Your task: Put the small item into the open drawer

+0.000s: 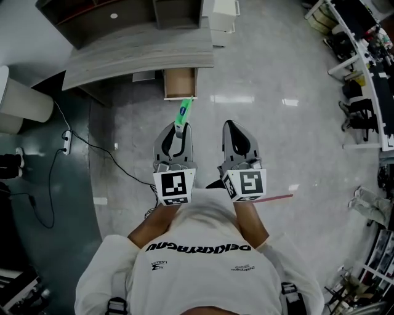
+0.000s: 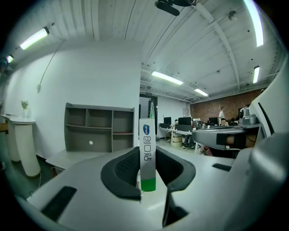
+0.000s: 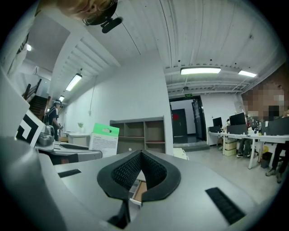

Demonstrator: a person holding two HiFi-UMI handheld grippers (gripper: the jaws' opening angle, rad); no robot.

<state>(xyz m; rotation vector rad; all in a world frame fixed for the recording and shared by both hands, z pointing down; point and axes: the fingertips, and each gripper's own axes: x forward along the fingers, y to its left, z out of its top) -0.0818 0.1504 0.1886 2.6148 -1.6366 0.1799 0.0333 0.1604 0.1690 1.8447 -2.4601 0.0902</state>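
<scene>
My left gripper (image 1: 178, 127) is shut on a small, flat white and green box (image 1: 183, 113), which sticks out past the jaw tips toward the desk. In the left gripper view the box (image 2: 147, 149) stands upright, pinched between the black pads (image 2: 125, 168). The open wooden drawer (image 1: 180, 83) juts out from under the grey desk (image 1: 141, 49), just beyond the box. My right gripper (image 1: 236, 134) hangs beside the left one, shut and holding nothing. In the right gripper view its tips meet (image 3: 141, 153), the box (image 3: 104, 140) shows at the left, and part of the drawer (image 3: 139, 190) is seen past the jaws.
A grey shelf unit (image 1: 117, 15) stands on the desk. A white round stand (image 1: 24, 101) is at the far left, with a power strip (image 1: 66, 143) and cable on the dark floor. A white cabinet (image 1: 221, 15) is behind; office desks (image 1: 369, 74) line the right.
</scene>
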